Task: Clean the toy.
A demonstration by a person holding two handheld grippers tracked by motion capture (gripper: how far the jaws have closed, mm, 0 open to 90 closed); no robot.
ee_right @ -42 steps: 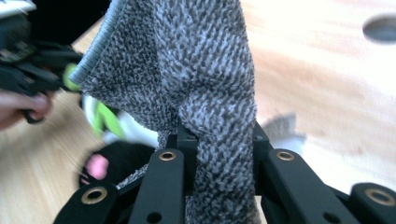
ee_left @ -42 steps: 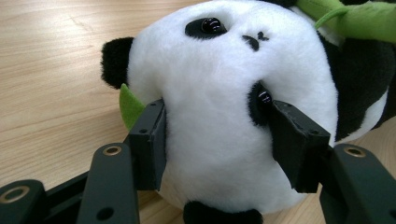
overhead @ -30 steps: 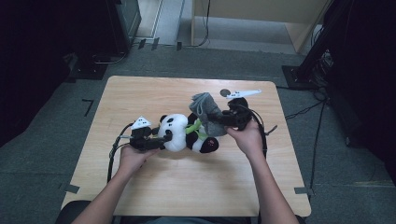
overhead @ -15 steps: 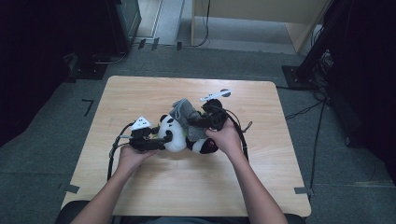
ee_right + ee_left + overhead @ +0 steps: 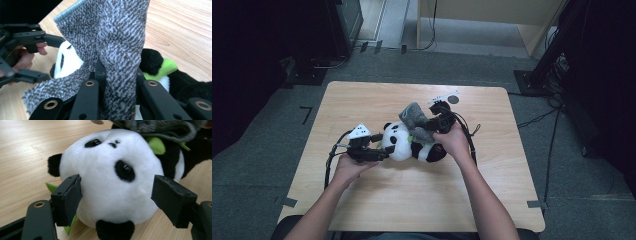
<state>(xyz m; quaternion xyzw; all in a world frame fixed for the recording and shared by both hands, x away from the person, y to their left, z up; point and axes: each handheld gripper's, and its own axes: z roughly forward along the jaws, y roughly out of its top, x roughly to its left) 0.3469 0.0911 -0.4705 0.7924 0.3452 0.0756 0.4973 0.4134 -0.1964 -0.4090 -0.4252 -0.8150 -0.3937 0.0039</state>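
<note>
A black-and-white panda plush point(image 5: 402, 145) with green leaf trim lies on its side on the wooden table point(image 5: 362, 100). My left gripper point(image 5: 384, 150) sits at its head point(image 5: 110, 177). Its jaws have just been opening and now stand open on either side of the head, with the right pad point(image 5: 172, 197) clear of the fur. My right gripper point(image 5: 429, 131) is shut on a grey knitted cloth point(image 5: 117, 42). It holds the cloth point(image 5: 414, 116) over the panda's body, and the cloth hides part of the plush.
A small dark round mark point(image 5: 453, 99) sits on the table behind the right hand. Cables trail from both grippers across the tabletop. Grey floor surrounds the table, with dark equipment point(image 5: 342, 25) and a wooden cabinet point(image 5: 492, 20) beyond the far edge.
The right gripper has carried the grey cloth left and down, onto the panda. The left hand has stayed put while its jaws spread wider around the head.
</note>
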